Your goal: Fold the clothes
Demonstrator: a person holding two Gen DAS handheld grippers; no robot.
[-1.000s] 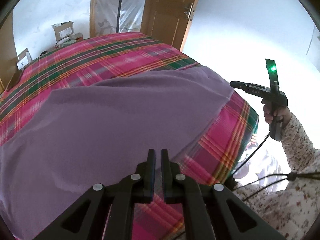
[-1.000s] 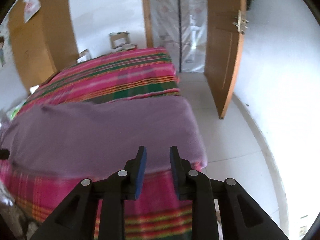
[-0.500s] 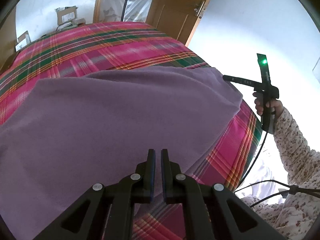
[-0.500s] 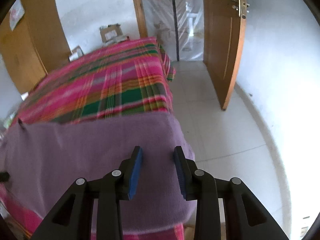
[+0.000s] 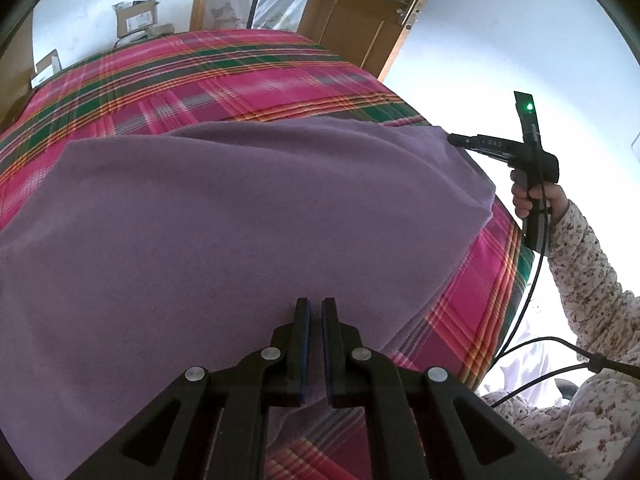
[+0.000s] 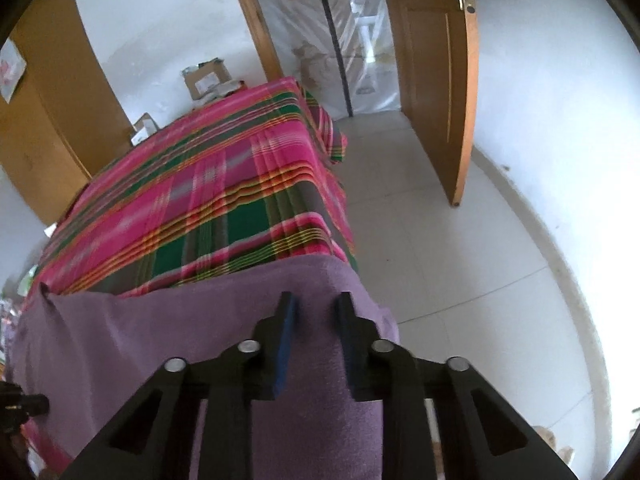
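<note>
Lying spread over the near end of the plaid bedspread [image 5: 248, 80], purple cloth [image 5: 240, 220] reaches its right edge. Left gripper [image 5: 316, 320]: fingers nearly together at the cloth's near hem; whether fabric is pinched cannot be told. Right gripper [image 6: 314, 316]: fingers clearly apart above the cloth's far right corner, holding nothing. Hand [image 5: 536, 200] grips its handle

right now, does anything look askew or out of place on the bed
Nothing is damaged or spilled. The purple cloth lies skewed across the plaid bedspread, and its right side hangs over the bed's edge, seen in the right wrist view. The rest lies mostly smooth.
</note>
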